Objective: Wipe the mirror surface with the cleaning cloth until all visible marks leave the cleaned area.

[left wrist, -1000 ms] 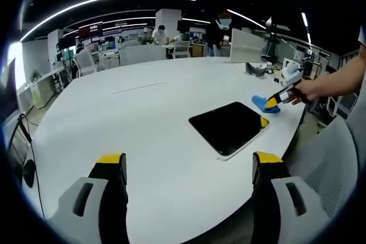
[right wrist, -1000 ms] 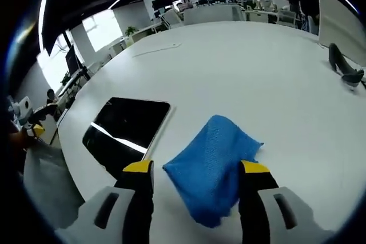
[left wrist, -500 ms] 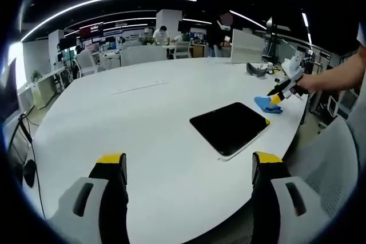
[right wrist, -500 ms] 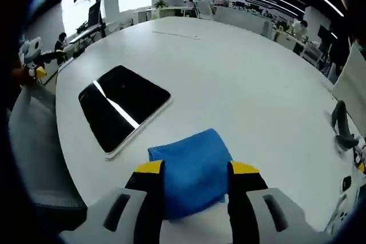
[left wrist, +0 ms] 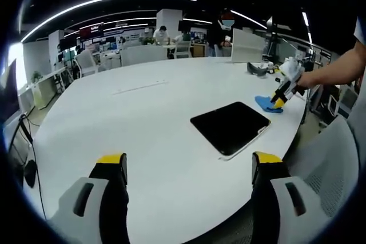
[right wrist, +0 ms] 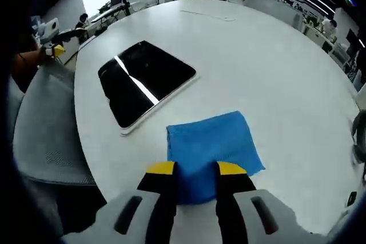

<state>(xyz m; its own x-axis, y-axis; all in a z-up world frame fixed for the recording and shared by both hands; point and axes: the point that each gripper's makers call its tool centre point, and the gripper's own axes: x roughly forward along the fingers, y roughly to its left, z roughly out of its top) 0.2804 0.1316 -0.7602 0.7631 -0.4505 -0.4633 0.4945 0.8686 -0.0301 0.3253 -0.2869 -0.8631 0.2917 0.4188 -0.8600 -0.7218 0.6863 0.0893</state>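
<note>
The mirror [left wrist: 230, 127] is a dark glossy rectangle with a thin white rim, lying flat on the white round table [left wrist: 148, 112]. Just beyond its far right corner lies the blue cleaning cloth [left wrist: 266, 104], where a person's hand holds my right gripper [left wrist: 280, 100]. In the right gripper view the cloth [right wrist: 211, 144] lies flat, its near edge between the jaws of my right gripper [right wrist: 196, 168], which stand partly closed around it. The mirror [right wrist: 146, 78] lies up and left of the cloth. My left gripper [left wrist: 189, 161] is open over the table's near edge with nothing between its jaws.
A grey mesh chair [right wrist: 46, 130] stands at the table's edge beside the mirror, also seen as a chair back [left wrist: 326, 164]. A dark object [left wrist: 255, 69] and a white panel [left wrist: 246, 47] sit at the table's far side. Desks and people fill the office behind.
My right gripper's jaws have narrowed steadily around the cloth's near edge, and its camera has swung over the cloth. My left gripper and the mirror have stayed put.
</note>
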